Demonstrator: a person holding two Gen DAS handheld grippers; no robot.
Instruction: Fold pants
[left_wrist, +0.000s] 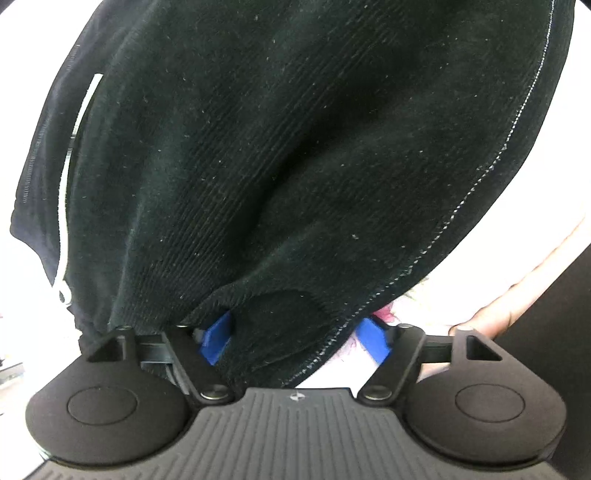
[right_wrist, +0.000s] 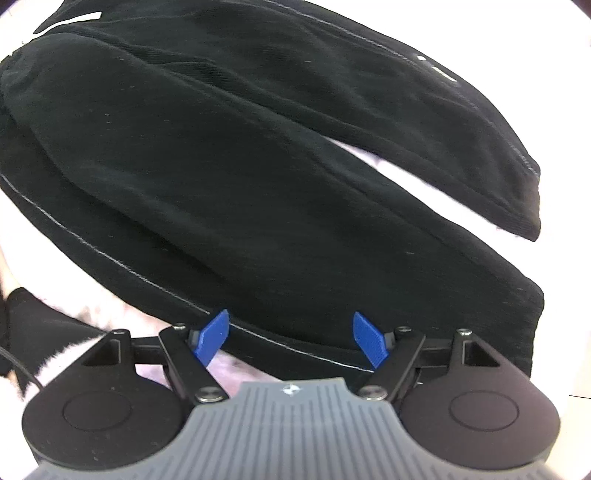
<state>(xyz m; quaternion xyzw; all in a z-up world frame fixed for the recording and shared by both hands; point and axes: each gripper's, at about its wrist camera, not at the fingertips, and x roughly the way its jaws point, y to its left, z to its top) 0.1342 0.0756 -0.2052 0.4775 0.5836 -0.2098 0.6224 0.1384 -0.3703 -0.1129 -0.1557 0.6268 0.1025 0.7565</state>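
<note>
Right gripper (right_wrist: 290, 339) gapes over black pants' (right_wrist: 258, 166) white-stitched edge.

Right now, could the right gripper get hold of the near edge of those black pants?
Probably yes. The right gripper is open, its blue fingers straddle the stitched edge of the pants, and nothing lies between them.

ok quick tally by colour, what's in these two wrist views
black: 1, the pants
blue-fingered: 2, the left gripper and the right gripper, both with jaws apart
white: 1, the surface under the pants
total: 4
</note>
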